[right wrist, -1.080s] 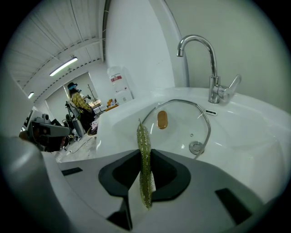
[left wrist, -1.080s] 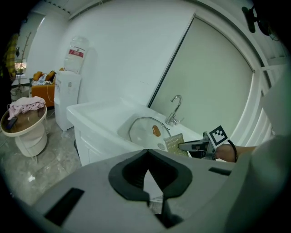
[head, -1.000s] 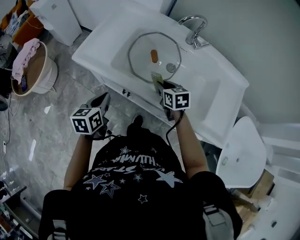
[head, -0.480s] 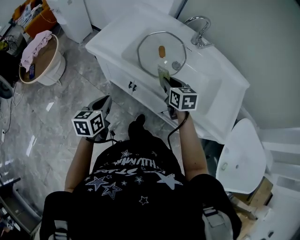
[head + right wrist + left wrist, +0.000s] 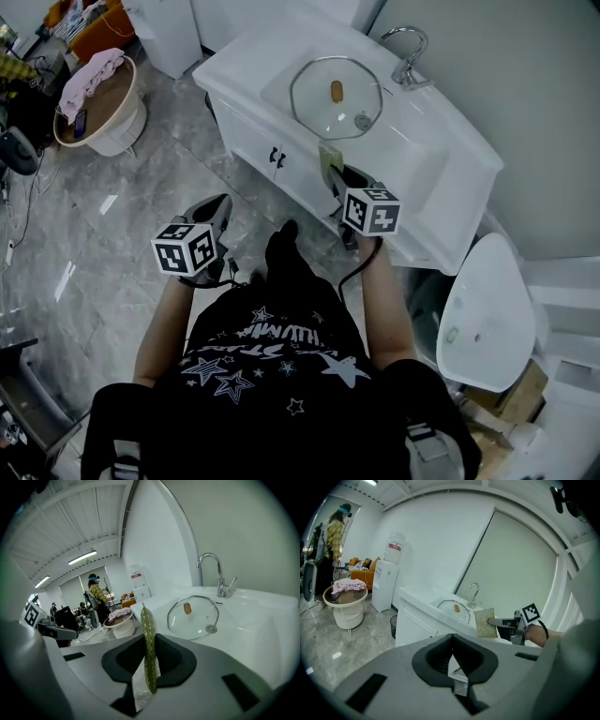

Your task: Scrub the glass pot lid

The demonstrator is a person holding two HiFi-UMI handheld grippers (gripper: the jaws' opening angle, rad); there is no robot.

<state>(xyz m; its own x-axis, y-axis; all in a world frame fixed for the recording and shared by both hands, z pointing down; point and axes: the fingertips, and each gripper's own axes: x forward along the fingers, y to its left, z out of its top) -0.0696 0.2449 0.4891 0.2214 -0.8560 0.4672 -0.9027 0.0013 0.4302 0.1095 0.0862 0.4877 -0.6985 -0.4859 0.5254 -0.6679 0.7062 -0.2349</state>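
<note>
Sponge [image 5: 329, 157] lower part hidden in right hand-held gripper [image 5: 337, 178].

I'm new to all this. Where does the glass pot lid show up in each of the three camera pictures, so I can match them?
Head view: glass pot lid lies flat at top centre.
Left gripper view: lid is small, near the centre, above the jaws.
Right gripper view: lid is right of centre, beyond the sponge.
Shared landmark: the curved faucet beside the lid.
</note>
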